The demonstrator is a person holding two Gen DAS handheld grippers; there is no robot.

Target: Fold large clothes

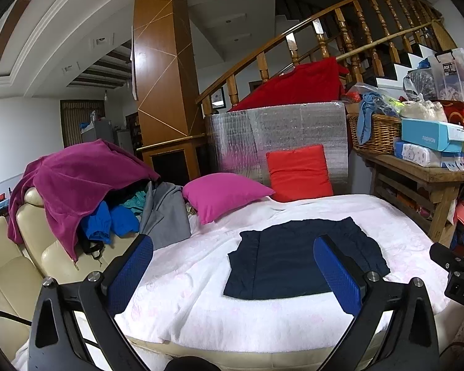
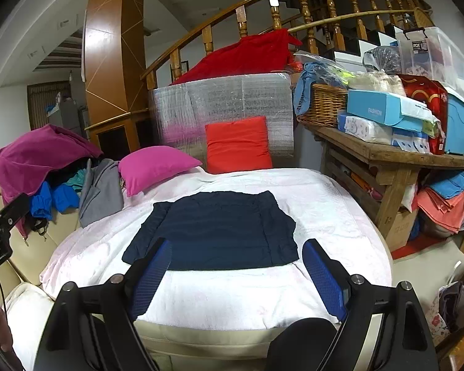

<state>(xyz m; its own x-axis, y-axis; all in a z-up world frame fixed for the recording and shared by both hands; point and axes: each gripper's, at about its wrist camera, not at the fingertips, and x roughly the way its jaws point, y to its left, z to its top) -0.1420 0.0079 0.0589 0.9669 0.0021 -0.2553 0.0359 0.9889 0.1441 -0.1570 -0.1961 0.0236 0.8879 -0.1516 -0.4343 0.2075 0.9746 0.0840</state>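
A dark navy garment lies folded flat into a rough rectangle on a white cover spread over the sofa; it also shows in the right wrist view. My left gripper is open and empty, held above the near edge of the cover, left of the garment's middle. My right gripper is open and empty, held back over the garment's near edge. A pile of unfolded clothes, topped by a magenta jacket, sits on the sofa's left.
A magenta cushion and an orange-red cushion lean at the back of the cover. A wooden table piled with boxes and a wicker basket stands on the right. A foil-wrapped block and stair railing stand behind.
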